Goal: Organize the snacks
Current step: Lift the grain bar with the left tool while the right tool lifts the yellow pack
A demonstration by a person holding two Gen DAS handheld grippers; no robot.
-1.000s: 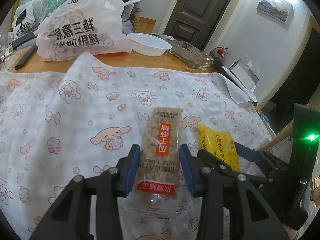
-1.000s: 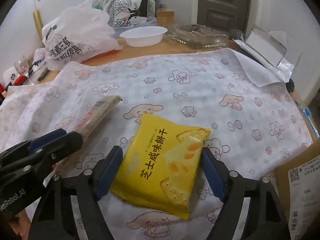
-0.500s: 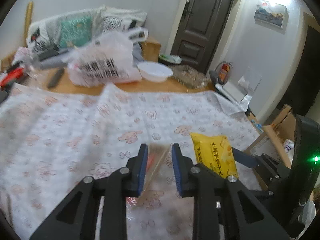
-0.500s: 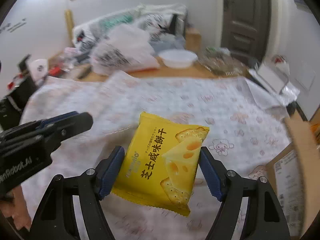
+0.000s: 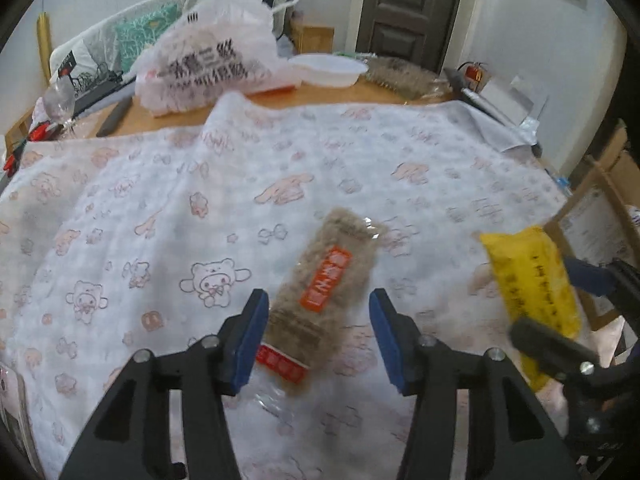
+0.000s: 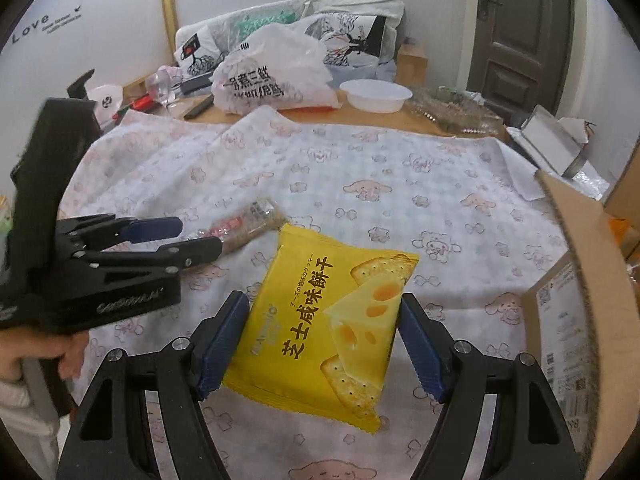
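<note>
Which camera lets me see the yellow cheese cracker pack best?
The right wrist view: the yellow cracker pack faces it squarely, sharp, its cheese picture and writing clear, between the right claw pads. The left wrist view shows it blurred, edge-on at the far right.

Cartoon-print cloth (image 5: 248,184) over wooden table (image 5: 320,98)

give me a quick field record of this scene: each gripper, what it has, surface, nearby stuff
left gripper: jaws have just been opening, brown seed bar in clear wrapper loose between them
right gripper: jaws closed on yellow cheese cracker packet, held above the cloth
surface: white cartoon-print cloth
behind: white printed plastic bag, white plastic bowl
right edge: brown cardboard box
</note>
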